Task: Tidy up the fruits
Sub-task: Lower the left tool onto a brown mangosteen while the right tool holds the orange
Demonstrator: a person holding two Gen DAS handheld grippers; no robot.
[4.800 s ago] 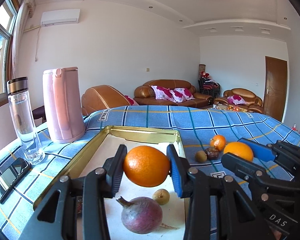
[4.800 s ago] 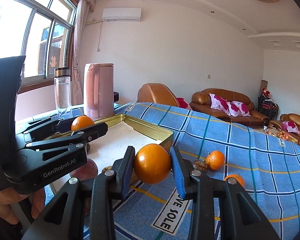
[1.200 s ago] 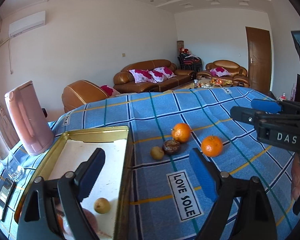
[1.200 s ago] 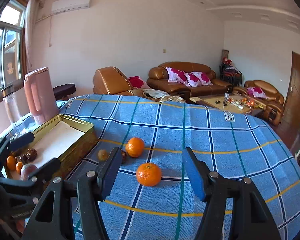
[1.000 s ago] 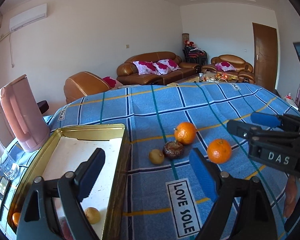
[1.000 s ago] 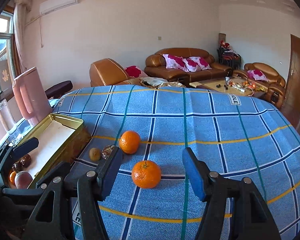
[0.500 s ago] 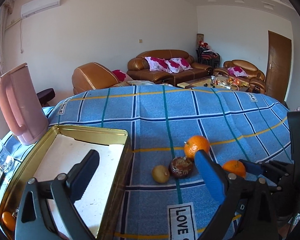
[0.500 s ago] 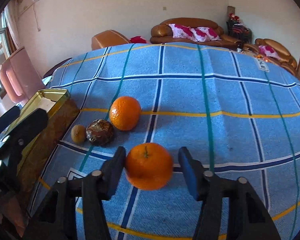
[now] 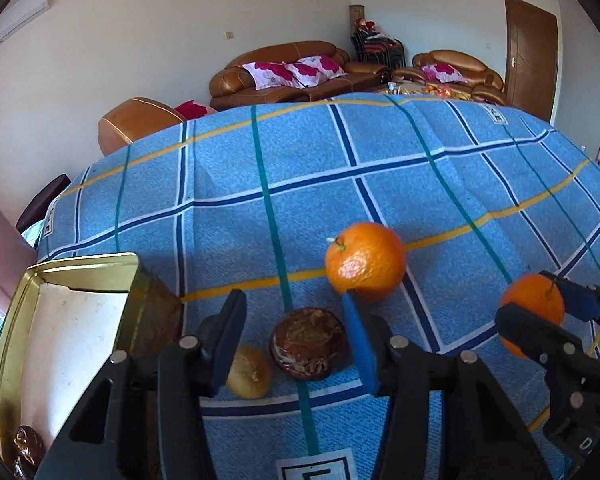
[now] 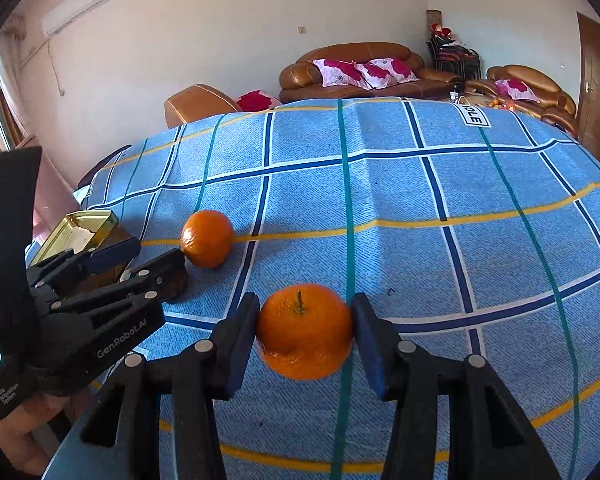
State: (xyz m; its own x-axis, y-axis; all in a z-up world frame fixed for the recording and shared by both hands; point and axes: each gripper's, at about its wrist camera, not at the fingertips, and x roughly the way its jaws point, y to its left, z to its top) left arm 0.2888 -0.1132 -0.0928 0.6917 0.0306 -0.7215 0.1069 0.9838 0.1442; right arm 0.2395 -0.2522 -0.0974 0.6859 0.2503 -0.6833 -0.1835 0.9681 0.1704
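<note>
Both claws have dropped: left claw (image 9: 292,336) narrowing around the brown fruit (image 9: 309,343), right claw (image 10: 305,334) clamping an orange (image 10: 305,330).

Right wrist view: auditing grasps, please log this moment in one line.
right gripper: shut on orange | left gripper: jaws just closing, brown fruit between, grip unclear

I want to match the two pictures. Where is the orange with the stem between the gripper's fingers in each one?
Left wrist view: the orange is at the right edge, between the right hand-held gripper's fingers.
Right wrist view: low in the middle, between the same fingers.
Shared landmark: the other orange, lying free on the cloth.
</note>
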